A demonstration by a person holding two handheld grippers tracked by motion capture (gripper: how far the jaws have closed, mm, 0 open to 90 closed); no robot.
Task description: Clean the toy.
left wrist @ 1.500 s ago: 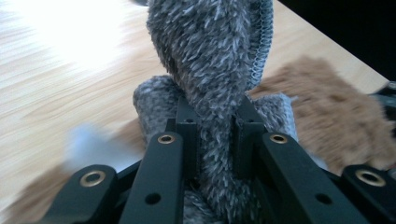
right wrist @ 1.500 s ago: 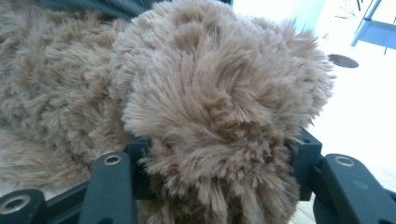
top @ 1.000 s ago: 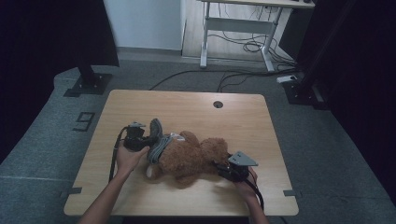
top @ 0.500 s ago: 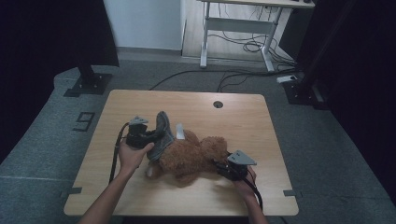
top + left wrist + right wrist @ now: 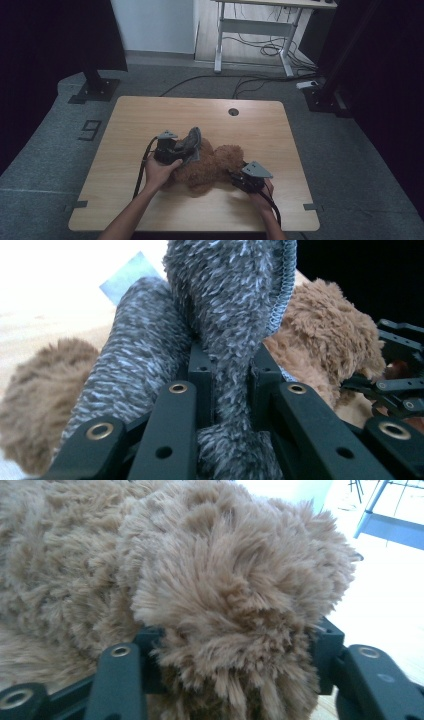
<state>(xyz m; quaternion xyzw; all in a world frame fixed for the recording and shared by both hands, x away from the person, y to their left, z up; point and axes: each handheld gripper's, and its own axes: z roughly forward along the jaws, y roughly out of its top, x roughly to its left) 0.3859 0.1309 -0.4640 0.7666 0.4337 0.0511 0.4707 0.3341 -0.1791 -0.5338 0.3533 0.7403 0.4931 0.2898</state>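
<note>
The fluffy brown plush bear (image 5: 212,165) is laid near the middle of the light wooden table (image 5: 135,120). A grey knitted fuzzy garment (image 5: 235,340) at its left is pinched by the nearly closed left gripper (image 5: 181,156). At its right, a bear limb is clamped between the half-open jaws of the right gripper (image 5: 235,179), which have just been opening slightly.

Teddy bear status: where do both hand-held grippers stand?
Left hand-held gripper shut on grey garment. Right hand-held gripper clamps brown teddy bear. Nothing in the way on table.
</note>
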